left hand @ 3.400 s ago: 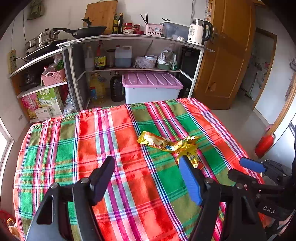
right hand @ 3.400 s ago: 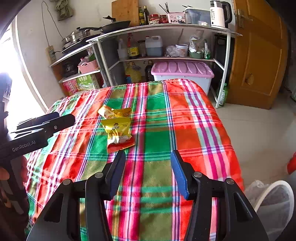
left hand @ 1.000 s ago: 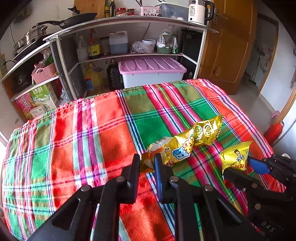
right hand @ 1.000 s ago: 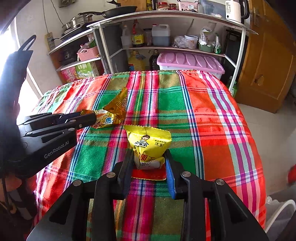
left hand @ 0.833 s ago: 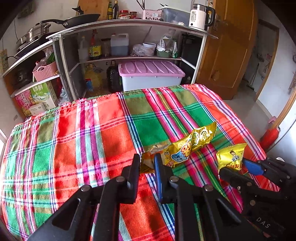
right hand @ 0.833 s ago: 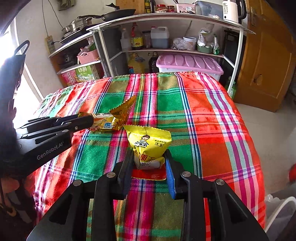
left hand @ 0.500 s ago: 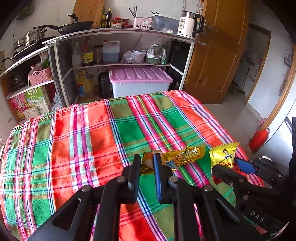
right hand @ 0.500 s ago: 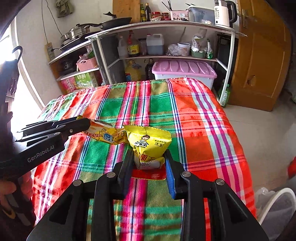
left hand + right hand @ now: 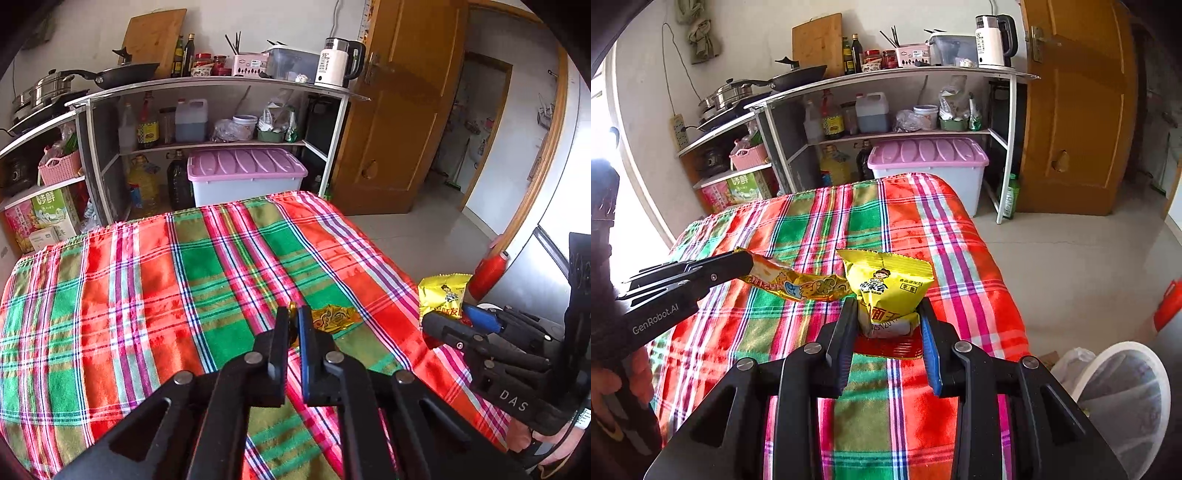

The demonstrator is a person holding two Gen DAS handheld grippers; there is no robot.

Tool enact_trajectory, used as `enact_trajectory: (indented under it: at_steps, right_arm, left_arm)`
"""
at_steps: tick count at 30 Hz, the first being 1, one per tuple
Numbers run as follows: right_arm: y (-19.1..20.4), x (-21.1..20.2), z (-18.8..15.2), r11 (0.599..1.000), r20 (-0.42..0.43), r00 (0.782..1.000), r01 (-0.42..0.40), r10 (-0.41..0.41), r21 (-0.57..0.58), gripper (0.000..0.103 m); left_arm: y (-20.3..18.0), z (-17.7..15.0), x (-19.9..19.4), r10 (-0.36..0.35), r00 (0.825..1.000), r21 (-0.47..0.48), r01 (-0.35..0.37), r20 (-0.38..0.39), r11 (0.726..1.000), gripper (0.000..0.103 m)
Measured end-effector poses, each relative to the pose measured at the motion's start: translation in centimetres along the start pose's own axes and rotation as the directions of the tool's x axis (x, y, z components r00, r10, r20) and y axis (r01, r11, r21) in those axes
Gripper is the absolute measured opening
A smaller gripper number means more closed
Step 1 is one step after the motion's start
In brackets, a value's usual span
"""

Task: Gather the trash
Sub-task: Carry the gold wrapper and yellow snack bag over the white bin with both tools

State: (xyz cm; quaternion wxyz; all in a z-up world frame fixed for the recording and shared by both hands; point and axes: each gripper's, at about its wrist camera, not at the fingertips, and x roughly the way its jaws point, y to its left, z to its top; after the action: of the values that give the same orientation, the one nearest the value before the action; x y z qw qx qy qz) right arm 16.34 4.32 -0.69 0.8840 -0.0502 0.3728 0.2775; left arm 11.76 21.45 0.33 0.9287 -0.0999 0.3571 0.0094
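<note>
1. Left claw: the jaws have just been closing and now stand pressed together on one end of a long gold foil wrapper. The wrapper is crinkled, glossy and printed with cartoon lettering. It hangs clear of the bench, extending to the right of the jaws.
2. Right claw: the jaws stand about half open and clamp a yellow snack packet at its lower end. The packet is pillow-shaped, with a crimped top edge and a red lower band. It stands upright between the pads, off the bench.
3. In the right wrist view the free end of the gold foil wrapper reaches the left edge of the yellow snack packet; whether they touch cannot be told.
4. Bench: covered by a woven plaid cloth in red, green and pink, lying flat and falling over the far edge.
5. White bin: round rim, lined with a thin translucent bag. It stands on the floor, near right of the bench.
6. Far side: a metal shelf rack with a lilac-lidded plastic box beneath.
</note>
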Motion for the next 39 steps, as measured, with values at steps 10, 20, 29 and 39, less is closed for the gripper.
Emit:
enact_trajectory:
  at_steps: [10, 20, 29, 39]
  right_arm:
    - [-2.1, -3.1, -1.2, 0.999, 0.038, 0.999, 0.029, -0.030, 0.030, 0.033]
    - [-8.3, -7.9, -3.7, 0.984, 0.056, 0.989, 0.130, -0.138, 0.121, 0.033]
    - [-14.1, -11.8, -6.9, 0.954, 0.038, 0.971, 0.226, -0.238, 0.197, 0.033]
    - [-20.3, -13.8, -11.2, 0.910, -0.041, 0.947, 0.316, -0.317, 0.268, 0.033]
  left_arm:
    - [-3.6, 0.2, -0.9, -0.078, 0.997, 0.016, 0.077, 0.024, 0.997, 0.005]
    - [-11.5, -0.3, 0.0, -0.169, 0.986, 0.128, 0.168, -0.001, 0.978, 0.005]
    - [-18.9, -1.2, 1.3, -0.254, 0.966, 0.187, 0.259, -0.052, 0.947, 0.005]
    - [-26.2, -3.7, 3.9, -0.306, 0.939, 0.241, 0.338, -0.159, 0.910, 0.005]
